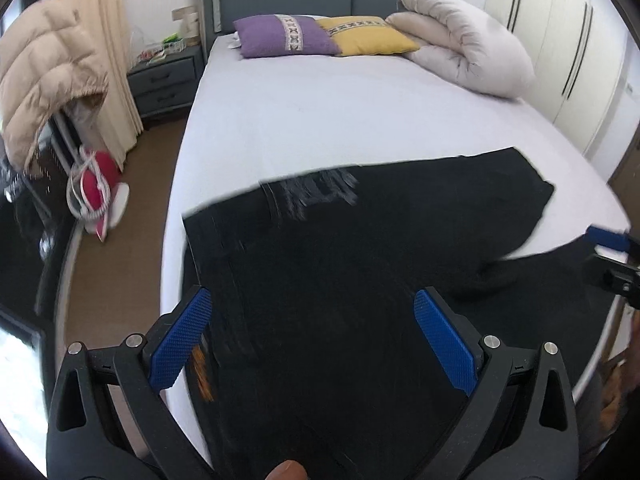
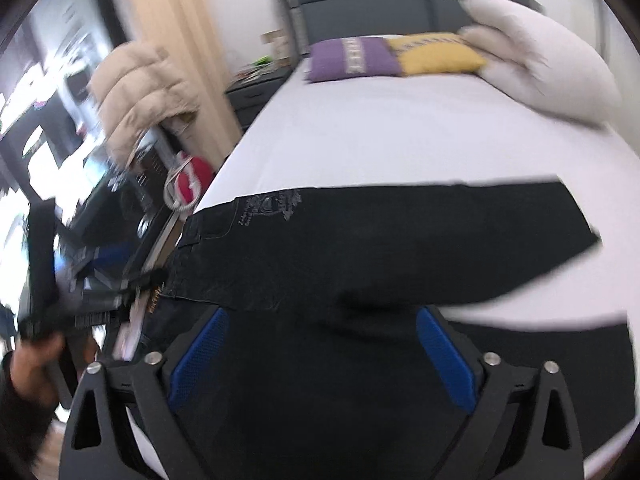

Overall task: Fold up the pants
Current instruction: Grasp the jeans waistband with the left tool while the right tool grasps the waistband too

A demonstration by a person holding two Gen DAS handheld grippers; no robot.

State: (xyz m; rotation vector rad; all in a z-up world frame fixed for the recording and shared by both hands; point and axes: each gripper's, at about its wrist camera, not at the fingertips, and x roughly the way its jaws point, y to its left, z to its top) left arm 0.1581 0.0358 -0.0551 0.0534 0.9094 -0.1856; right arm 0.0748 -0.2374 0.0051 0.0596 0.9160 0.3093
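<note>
Black pants (image 1: 360, 240) lie flat across the near end of a bed with a pale sheet (image 1: 320, 120), waistband toward the left bed edge and legs running right. A grey embroidered patch (image 2: 276, 204) marks the back pocket. My left gripper (image 1: 312, 294) hovers open over the waist end, with nothing between its blue pads. My right gripper (image 2: 324, 312) stands open over the pants (image 2: 360, 240) further along, and no cloth is pinched in it. One blue pad of the right gripper (image 1: 608, 238) shows at the right edge of the left wrist view.
Purple pillow (image 1: 284, 36), yellow pillow (image 1: 372, 36) and a rolled white duvet (image 1: 468, 48) sit at the headboard end. Left of the bed stand a nightstand (image 1: 168, 80), a beige puffer jacket (image 1: 44, 76) and a red object (image 1: 96, 188) on the floor. Wardrobe doors (image 1: 568, 52) line the right.
</note>
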